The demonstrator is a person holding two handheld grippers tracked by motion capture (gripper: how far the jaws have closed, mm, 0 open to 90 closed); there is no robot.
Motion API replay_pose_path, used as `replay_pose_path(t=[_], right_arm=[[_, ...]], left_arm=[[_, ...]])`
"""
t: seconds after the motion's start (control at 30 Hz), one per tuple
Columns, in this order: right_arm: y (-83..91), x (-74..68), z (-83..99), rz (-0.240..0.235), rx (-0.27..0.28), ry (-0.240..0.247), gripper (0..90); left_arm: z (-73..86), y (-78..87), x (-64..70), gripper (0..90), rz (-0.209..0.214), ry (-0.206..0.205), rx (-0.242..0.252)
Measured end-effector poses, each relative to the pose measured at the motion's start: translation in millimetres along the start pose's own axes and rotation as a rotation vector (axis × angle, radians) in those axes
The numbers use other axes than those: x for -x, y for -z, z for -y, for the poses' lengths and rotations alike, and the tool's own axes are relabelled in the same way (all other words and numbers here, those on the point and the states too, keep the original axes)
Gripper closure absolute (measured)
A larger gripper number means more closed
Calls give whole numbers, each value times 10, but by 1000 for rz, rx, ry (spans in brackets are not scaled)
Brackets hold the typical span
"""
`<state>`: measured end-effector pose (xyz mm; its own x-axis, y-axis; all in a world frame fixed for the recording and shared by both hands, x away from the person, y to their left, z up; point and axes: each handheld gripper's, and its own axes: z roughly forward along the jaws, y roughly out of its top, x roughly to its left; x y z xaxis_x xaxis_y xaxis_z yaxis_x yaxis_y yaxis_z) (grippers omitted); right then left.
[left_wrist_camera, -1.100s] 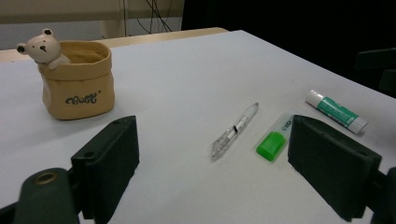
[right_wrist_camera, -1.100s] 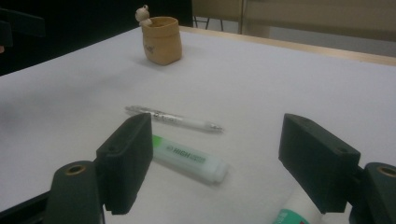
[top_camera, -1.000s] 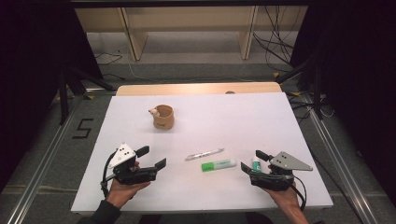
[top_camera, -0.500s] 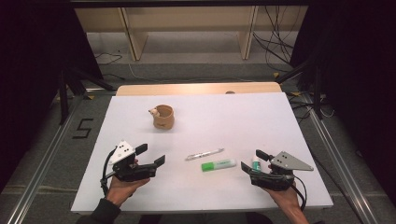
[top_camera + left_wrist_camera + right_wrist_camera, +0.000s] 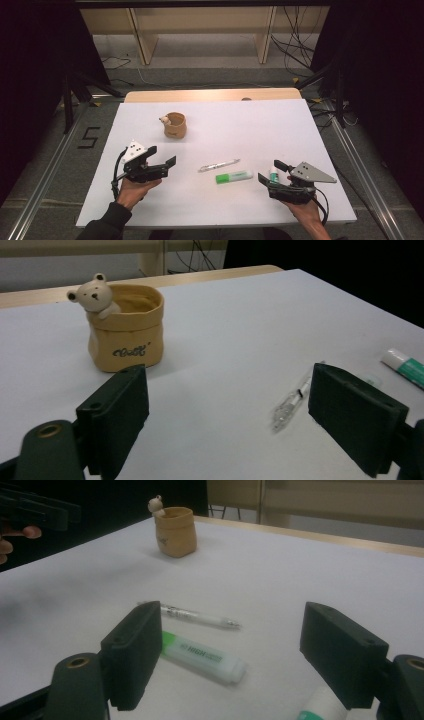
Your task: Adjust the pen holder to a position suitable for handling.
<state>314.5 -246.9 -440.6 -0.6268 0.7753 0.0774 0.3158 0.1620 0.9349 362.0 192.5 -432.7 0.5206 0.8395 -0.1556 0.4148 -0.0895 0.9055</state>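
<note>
Grippers both gape empty: the left gripper (image 5: 159, 163) has lifted slightly toward the clear pen (image 5: 219, 165) at frame centre, likely its target, the right gripper (image 5: 268, 174) idle lower right.

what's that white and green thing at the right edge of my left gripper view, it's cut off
Observer: A highlighter, lying flat on the person's side of the pen.
Operator: ok and where's the right gripper
Observer: The right gripper is to the right of the highlighter, jaws open and pointed toward it.
Operator: anything else over there
Observer: Yes, a small white and green tube sits right by those open jaws, not gripped.
</note>
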Motion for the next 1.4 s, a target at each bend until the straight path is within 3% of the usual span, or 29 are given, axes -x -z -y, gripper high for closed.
replay_pose_path(t=[0.23,0.53,0.87,0.97,1.07,1.27,1.33,1.37,1.4], right_arm=[[-8,-2,2,-3,-5,-2,233],[-19,-12,3,-4,-15,0,202],[-30,-14,5,-5,-21,1,191],[-32,-12,6,2,-25,1,191],[-32,-8,5,2,-25,1,191],[-36,-12,7,-3,-29,4,192],[-38,-12,8,-2,-29,5,192],[-38,-12,8,-2,-29,5,192],[-38,-12,7,-2,-30,6,192]], left_arm=[[-27,-109,-102,158,-30,7,-34],[-101,-250,-294,158,-106,15,-50],[-134,-443,-504,177,-169,43,-77],[-147,-497,-578,206,-173,71,-95],[-163,-553,-635,220,-193,60,-115],[-182,-665,-758,359,-247,70,-132],[-198,-705,-801,482,-262,81,-124],[-208,-726,-823,482,-268,81,-123],[-216,-750,-848,561,-273,86,-123]])
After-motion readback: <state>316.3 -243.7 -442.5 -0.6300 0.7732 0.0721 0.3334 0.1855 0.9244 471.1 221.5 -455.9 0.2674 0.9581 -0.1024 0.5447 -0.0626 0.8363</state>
